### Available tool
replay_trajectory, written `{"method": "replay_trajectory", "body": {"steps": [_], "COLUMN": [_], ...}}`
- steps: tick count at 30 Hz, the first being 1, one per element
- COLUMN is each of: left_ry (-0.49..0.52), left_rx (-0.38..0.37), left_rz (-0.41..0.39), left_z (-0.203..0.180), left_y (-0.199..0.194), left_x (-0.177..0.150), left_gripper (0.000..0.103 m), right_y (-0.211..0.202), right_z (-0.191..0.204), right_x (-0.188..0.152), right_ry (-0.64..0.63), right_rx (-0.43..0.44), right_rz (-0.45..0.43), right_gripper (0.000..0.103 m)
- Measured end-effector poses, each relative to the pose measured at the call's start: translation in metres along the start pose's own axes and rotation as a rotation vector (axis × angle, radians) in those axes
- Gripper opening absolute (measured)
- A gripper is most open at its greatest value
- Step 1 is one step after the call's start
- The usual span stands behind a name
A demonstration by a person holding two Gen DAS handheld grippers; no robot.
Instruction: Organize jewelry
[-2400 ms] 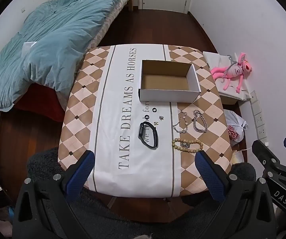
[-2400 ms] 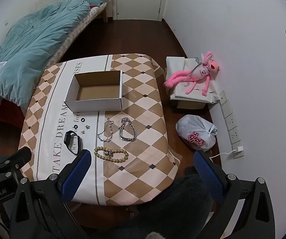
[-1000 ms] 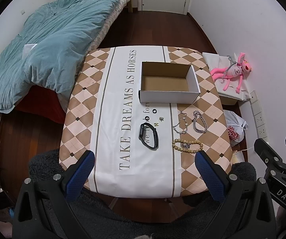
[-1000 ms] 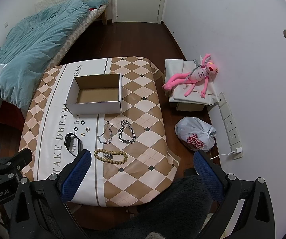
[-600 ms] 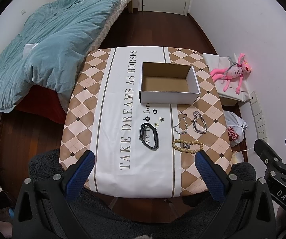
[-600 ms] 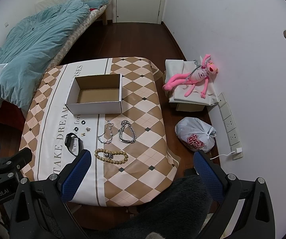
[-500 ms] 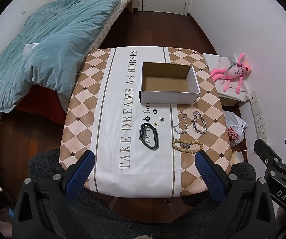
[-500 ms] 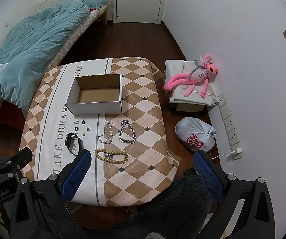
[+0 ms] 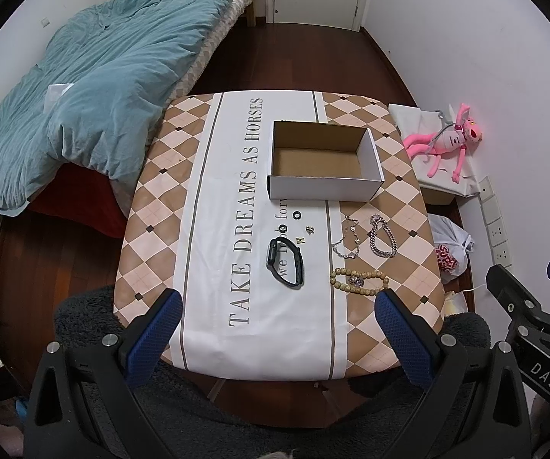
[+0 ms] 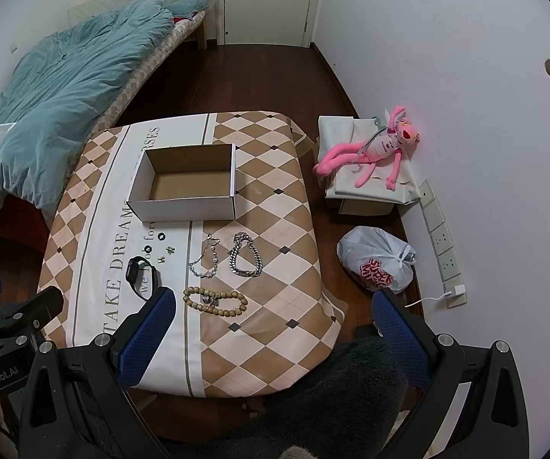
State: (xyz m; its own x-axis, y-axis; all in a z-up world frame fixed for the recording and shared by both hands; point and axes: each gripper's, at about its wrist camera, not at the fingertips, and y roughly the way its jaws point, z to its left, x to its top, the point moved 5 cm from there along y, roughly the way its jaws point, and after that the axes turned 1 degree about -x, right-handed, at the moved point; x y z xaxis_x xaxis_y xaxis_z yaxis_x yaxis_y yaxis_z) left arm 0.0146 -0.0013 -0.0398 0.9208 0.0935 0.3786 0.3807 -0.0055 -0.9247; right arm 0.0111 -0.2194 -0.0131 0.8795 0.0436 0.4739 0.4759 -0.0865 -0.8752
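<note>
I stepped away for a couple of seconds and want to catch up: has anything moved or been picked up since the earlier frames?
Hardly anything. Both views drifted slightly; the left gripper and right gripper stay open and empty. The box, watch, bead bracelet and two chains lie where they were.

Even, bright indoor light, soft shadows, sharp centre, strong fisheye bending, perhaps slight edge blur

Left wrist view: my left gripper [image 9: 279, 306], jaws wide apart, hangs above the table [image 9: 152, 229]; watch [image 9: 285, 262], bead bracelet [image 9: 359, 280], two chains, open box [image 9: 324, 160].
</note>
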Motion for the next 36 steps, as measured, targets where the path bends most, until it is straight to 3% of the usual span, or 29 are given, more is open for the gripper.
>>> {"method": "replay_trajectory", "body": {"steps": [11, 17, 21, 28, 31, 36], "left_ry": [0.005, 0.011, 0.018, 0.031, 0.029, 0.026], "left_rx": [0.008, 0.084, 0.122, 0.169, 0.178, 0.175], "left_rz": [-0.011, -0.012, 0.048, 0.14, 0.167, 0.192], "left_z": [0.0, 0.014, 0.021, 0.031, 0.035, 0.037], "left_y": [0.013, 0.062, 0.105, 0.157, 0.171, 0.185], "left_x": [0.017, 0.031, 0.026, 0.008, 0.004, 0.0], "left_gripper": [0.103, 0.103, 0.103, 0.103, 0.103, 0.102], "right_y": [0.012, 0.069, 0.125, 0.202, 0.219, 0.232], "right_z": [0.0, -0.002, 0.007, 0.028, 0.036, 0.044], "right_x": [0.006, 0.008, -0.005, -0.041, -0.051, -0.059], "right_ry": [0.029, 0.053, 0.039, 0.017, 0.01, 0.005], "right_rx": [0.014, -0.001, -0.016, 0.002, 0.019, 0.035], "right_rz": [0.01, 0.093, 0.193, 0.337, 0.374, 0.402], "right_gripper": [0.103, 0.103, 0.103, 0.09, 0.081, 0.075]}}
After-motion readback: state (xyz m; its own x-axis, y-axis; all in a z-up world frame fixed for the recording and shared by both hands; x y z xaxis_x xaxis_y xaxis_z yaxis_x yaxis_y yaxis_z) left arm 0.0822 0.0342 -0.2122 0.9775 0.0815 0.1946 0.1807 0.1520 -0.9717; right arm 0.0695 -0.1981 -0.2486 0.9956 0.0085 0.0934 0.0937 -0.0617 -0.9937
